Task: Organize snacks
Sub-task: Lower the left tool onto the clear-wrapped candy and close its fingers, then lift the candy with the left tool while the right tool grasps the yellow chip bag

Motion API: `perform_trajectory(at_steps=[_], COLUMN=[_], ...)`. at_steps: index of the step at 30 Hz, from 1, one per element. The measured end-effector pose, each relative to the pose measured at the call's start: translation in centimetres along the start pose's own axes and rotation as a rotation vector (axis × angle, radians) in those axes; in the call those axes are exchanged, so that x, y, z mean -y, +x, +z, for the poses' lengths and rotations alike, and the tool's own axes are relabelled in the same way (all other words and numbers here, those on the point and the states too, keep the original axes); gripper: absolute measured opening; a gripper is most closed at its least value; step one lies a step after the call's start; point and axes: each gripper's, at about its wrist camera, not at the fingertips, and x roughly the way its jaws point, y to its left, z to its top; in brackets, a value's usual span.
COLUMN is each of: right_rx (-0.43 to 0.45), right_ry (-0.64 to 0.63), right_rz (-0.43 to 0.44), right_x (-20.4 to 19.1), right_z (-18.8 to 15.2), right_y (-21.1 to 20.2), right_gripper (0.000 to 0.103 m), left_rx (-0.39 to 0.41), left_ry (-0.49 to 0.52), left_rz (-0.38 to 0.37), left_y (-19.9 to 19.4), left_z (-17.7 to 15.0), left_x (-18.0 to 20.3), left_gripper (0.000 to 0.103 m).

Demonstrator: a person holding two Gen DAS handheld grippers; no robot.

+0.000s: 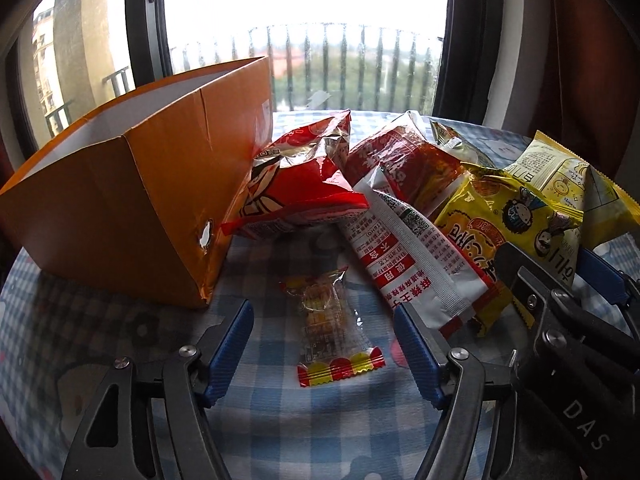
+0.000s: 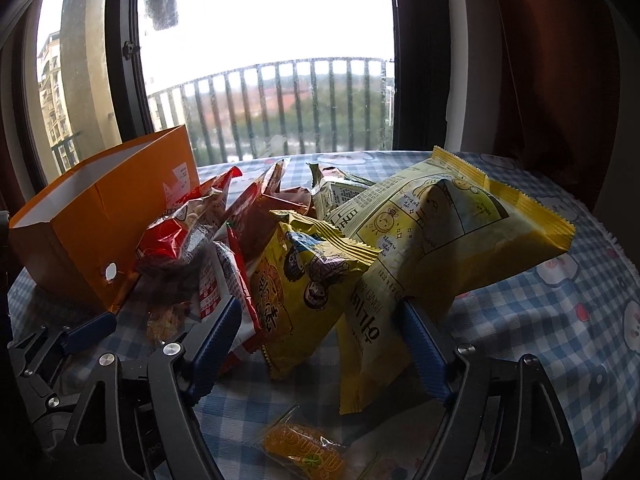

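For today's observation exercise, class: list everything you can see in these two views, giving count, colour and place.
Box: one, orange, open top, left on the table.
Red snack bags: two, beside the box.
White-and-red packet: one, leaning mid-pile.
Yellow cartoon bag: one, front of pile.
Pale yellow bag: one, right of pile.
Small clear candy: one, red-yellow ends, near front.
Orange candy: one, nearest edge.
Tablecloth: one, blue-white check.
Left gripper: open, astride the small candy.
Right gripper: open, at the yellow bags.

Both wrist views sit low and close, facing the window past the orange box (image 1: 132, 208); the left view sits nearer it.
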Motion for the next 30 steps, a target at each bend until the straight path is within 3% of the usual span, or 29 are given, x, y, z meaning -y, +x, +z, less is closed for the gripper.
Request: perform_trajectory(at_steps=[3, 7, 19, 30], right_rx=[-0.002, -0.007, -0.035, -0.063], right_ry=[-0.020, -0.019, -0.021, 0.034], right_rz=[-0.014, -0.024, -0.045, 0.020], right_x=[-0.1, -0.1, -0.3, -0.6], right_z=[0.3, 0.5, -0.3, -0.4], right_y=[0.3, 0.7, 0.2, -0.6], right_gripper=[0.071, 0.069, 0.069, 0.062], left_rx=[-0.032, -0.061, -0.048, 0.004], left_ry=[-0.009, -0.013, 0.012, 0.006], left_rz=[-0.013, -0.034, -0.066, -0.074], left_y=[0.6, 0.9, -0.7, -2.7], left_z=[0.2, -0.1, -1.1, -1.2], left_x=[-0.2, -0.2, -0.2, -1.0], left_gripper=[0.061, 0.041, 0.036, 0.036])
